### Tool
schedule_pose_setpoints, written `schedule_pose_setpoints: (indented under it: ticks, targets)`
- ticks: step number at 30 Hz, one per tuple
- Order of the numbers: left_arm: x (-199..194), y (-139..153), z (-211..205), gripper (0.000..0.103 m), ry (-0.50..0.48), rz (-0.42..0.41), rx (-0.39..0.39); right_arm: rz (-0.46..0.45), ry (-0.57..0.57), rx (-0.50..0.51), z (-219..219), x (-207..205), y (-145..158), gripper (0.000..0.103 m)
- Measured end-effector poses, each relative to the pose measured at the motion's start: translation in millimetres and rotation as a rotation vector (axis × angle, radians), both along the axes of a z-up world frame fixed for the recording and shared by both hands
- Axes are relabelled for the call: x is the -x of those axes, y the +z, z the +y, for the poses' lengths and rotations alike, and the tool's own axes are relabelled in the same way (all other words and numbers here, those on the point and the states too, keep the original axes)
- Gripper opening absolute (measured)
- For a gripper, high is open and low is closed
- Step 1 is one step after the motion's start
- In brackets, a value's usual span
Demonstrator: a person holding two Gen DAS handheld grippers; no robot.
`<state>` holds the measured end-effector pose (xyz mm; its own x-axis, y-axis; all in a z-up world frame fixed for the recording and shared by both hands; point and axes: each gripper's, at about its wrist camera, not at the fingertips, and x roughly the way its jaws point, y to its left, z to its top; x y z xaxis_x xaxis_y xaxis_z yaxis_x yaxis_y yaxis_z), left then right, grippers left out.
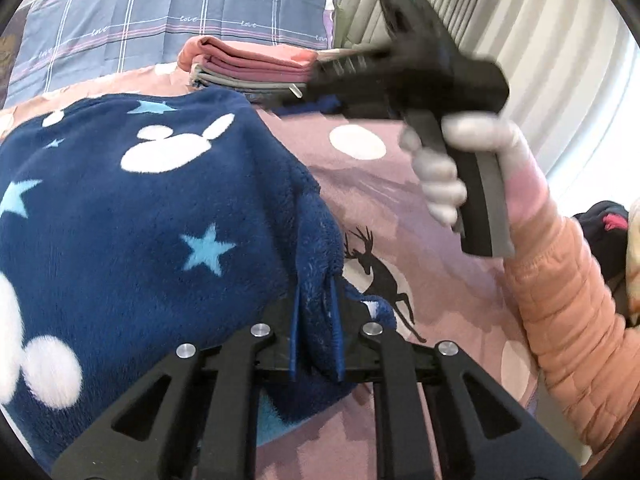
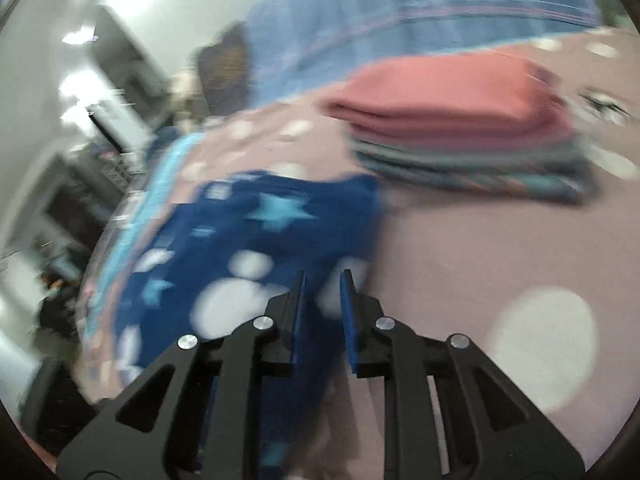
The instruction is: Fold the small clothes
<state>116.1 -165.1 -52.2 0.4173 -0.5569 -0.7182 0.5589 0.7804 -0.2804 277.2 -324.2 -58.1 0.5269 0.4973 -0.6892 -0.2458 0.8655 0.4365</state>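
left tool [image 1: 316, 300]: blue pads nearly together, clamped on a bunched edge of the fleece [image 1: 120, 216]. fleece: navy plush with pale blue stars and white mouse-head shapes, spread on the bed [image 1: 420, 184] to the left of the tool. right tool [image 2: 323, 300]: pads a narrow gap apart, nothing visibly between them, above the fleece's right edge; view blurred. right hand [image 1: 452, 168]: white-gloved, gripping the tool's handle. folded stack [image 1: 248, 68]: pink and grey garments, just beyond the fleece. bed cover: pink, white dots, deer print.
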Motion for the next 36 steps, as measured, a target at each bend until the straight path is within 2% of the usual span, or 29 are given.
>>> schedule_pose_setpoints:
  ticks: [5,6,7,8,9,11,12,13,14,17,21,22,23,26,27,29,31,33,35,36]
  targets:
    - [2,5,6,0.013,0.003,-0.010,0.029,0.088,0.059,0.032,-2,10,-23,0.018]
    - [3,6,5,0.013,-0.007,-0.019,0.021,0.097,0.098,0.010,4,9,-28,0.022]
    - [5,4,4,0.013,-0.016,-0.028,0.008,0.101,0.118,-0.011,11,6,-30,0.030]
    - [5,4,2,0.013,-0.023,-0.030,0.001,0.100,0.116,-0.015,14,4,-31,0.043]
    - [2,2,0,0.013,-0.032,-0.031,-0.007,0.099,0.115,-0.025,19,-2,-33,0.051]
    - [3,-1,-10,0.014,-0.062,-0.043,-0.040,0.113,0.127,-0.064,27,-12,-35,0.052]
    - [4,-2,-14,0.014,-0.076,-0.050,-0.055,0.128,0.128,-0.099,31,-18,-38,0.042]
    - [6,-2,-16,0.014,-0.086,-0.054,-0.067,0.128,0.120,-0.122,31,-18,-37,0.022]
    - [8,-5,-22,0.014,-0.105,-0.059,-0.085,0.113,0.081,-0.139,29,-19,-33,0.009]
    - [9,-6,-30,0.014,-0.141,-0.088,-0.115,0.028,0.020,-0.108,29,-19,-22,0.008]
    - [7,-11,-39,0.014,-0.162,-0.104,-0.134,0.102,-0.006,-0.161,16,-41,-57,0.007]
    - [8,-13,-40,0.014,-0.163,-0.105,-0.133,0.097,0.004,-0.176,13,-41,-57,0.007]
    - [9,-13,-40,0.014,-0.165,-0.103,-0.128,0.090,0.009,-0.178,8,-38,-52,0.010]
    - [17,-11,-41,0.021,-0.176,-0.132,-0.135,0.047,-0.089,-0.106,-13,-19,-31,0.029]
    - [18,-11,-41,0.022,-0.176,-0.140,-0.138,0.016,-0.101,-0.094,-21,-6,-19,0.027]
    - [21,-11,-42,0.028,-0.179,-0.144,-0.134,-0.014,-0.049,-0.136,-26,18,-4,0.023]
    - [22,-11,-42,0.033,-0.183,-0.138,-0.121,-0.037,0.086,-0.195,-13,49,5,0.021]
    - [27,-9,-42,0.038,-0.194,-0.135,-0.111,-0.015,0.152,-0.190,2,71,-4,0.020]
    - [34,-8,-38,0.046,-0.213,-0.112,-0.102,0.043,0.100,-0.061,11,77,-30,0.017]
    - [40,-7,-33,0.046,-0.229,-0.094,-0.099,0.002,0.072,-0.050,6,86,-36,0.015]
